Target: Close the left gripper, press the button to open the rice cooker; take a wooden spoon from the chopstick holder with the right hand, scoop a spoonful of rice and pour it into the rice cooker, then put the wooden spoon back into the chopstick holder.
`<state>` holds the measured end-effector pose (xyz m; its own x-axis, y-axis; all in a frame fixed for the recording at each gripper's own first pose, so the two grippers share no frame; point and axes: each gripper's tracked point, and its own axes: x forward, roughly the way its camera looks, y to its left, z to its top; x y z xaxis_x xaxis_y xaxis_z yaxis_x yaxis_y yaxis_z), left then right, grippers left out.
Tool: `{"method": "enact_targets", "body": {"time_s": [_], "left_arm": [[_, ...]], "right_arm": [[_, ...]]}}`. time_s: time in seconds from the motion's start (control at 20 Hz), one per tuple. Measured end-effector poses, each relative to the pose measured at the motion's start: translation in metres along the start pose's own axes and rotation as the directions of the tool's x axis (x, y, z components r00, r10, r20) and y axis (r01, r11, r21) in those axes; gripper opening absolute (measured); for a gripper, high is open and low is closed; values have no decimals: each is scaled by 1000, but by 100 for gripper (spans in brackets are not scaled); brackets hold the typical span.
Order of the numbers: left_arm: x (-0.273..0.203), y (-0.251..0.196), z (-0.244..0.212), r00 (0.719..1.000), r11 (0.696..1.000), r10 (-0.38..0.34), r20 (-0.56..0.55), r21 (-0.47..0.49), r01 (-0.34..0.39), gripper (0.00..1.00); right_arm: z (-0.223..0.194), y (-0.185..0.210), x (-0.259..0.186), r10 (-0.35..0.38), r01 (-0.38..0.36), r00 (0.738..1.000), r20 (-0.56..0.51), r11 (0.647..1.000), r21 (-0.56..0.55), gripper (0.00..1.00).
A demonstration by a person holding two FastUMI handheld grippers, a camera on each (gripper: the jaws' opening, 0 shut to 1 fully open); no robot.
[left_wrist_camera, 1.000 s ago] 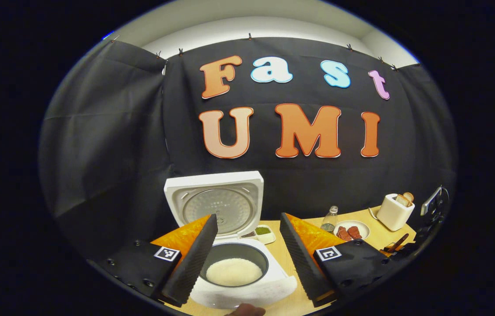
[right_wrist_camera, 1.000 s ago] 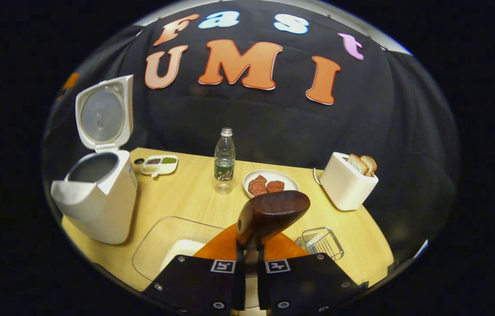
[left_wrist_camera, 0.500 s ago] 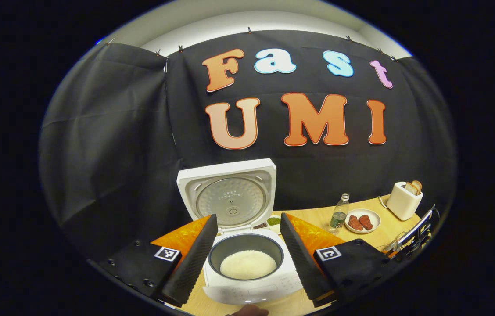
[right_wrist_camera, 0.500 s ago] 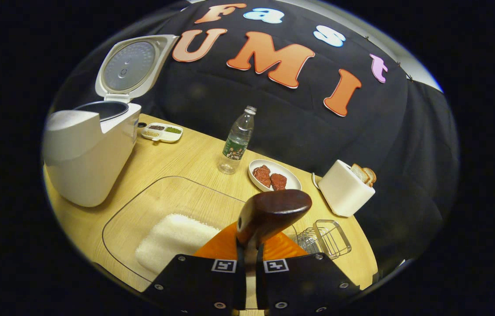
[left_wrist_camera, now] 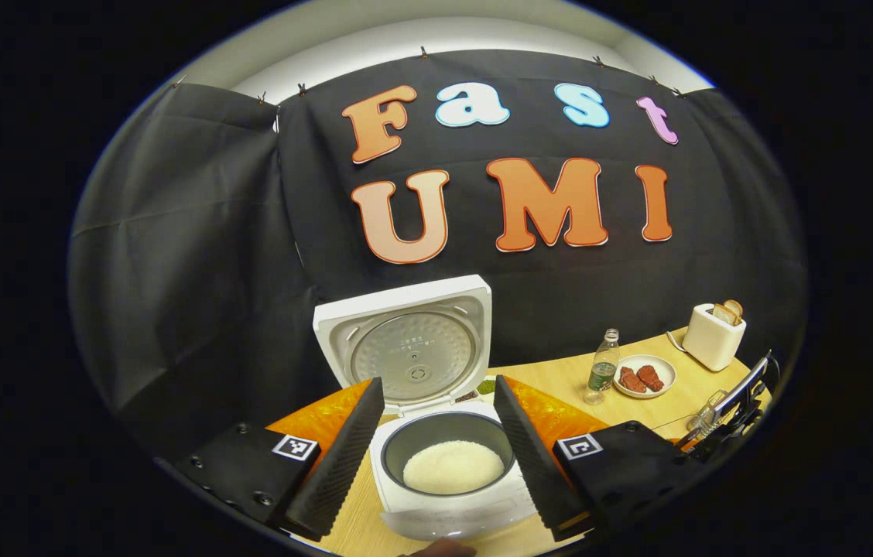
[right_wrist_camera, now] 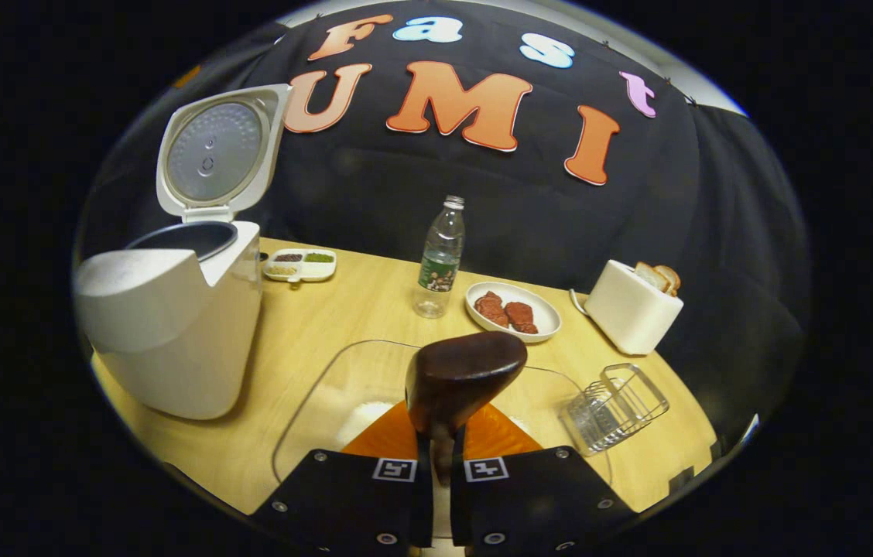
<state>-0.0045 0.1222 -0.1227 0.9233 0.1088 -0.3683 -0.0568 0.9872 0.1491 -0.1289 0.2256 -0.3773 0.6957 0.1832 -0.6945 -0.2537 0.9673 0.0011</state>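
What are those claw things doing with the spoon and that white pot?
A person holds a claw in each hand. The right claw is shut on a wooden spoon, above a clear tray of rice. The left claw hangs open before the rice cooker, whose lid is up, with rice inside. The wire chopstick holder waits nearby.

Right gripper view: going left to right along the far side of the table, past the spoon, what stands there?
Rice cooker, lid up → small divided dish → water bottle → plate of red pieces → toaster with bread.
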Motion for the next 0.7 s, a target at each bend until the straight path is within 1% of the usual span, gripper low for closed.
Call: {"method": "enact_targets", "body": {"time_s": [0.1, 0.15, 0.25, 0.3, 0.45, 0.55, 0.7], "left_arm": [[-1, 6, 0, 1000, 1000, -2, 5, -1, 2, 97], [-1, 10, 0, 1000, 1000, -1, 7, -3, 1, 97], [-2, 16, -3, 1000, 1000, 3, 6, -9, -3, 96], [-3, 20, -6, 1000, 1000, 5, 4, -13, -4, 97], [-2, 28, -9, 1000, 1000, 9, 1, -20, -9, 96], [-2, 31, -9, 1000, 1000, 14, 3, -20, -14, 97], [-2, 32, -11, 1000, 1000, 13, 2, -22, -13, 97]], "right_arm": [[-1, 15, -1, 63, -58, 997, -41, 990, 125, 8], [-2, 20, -2, 95, -80, 993, -67, 977, 199, 8], [-2, 15, 2, 114, -78, 989, -99, 948, 307, 8], [-3, 11, 5, 125, -74, 985, -116, 927, 367, 8], [-10, 4, 10, 191, -70, 968, -165, 831, 552, 8], [-14, -1, 13, 210, -59, 962, -175, 785, 616, 8], [-15, -1, 13, 226, -59, 957, -184, 768, 638, 8]]}}
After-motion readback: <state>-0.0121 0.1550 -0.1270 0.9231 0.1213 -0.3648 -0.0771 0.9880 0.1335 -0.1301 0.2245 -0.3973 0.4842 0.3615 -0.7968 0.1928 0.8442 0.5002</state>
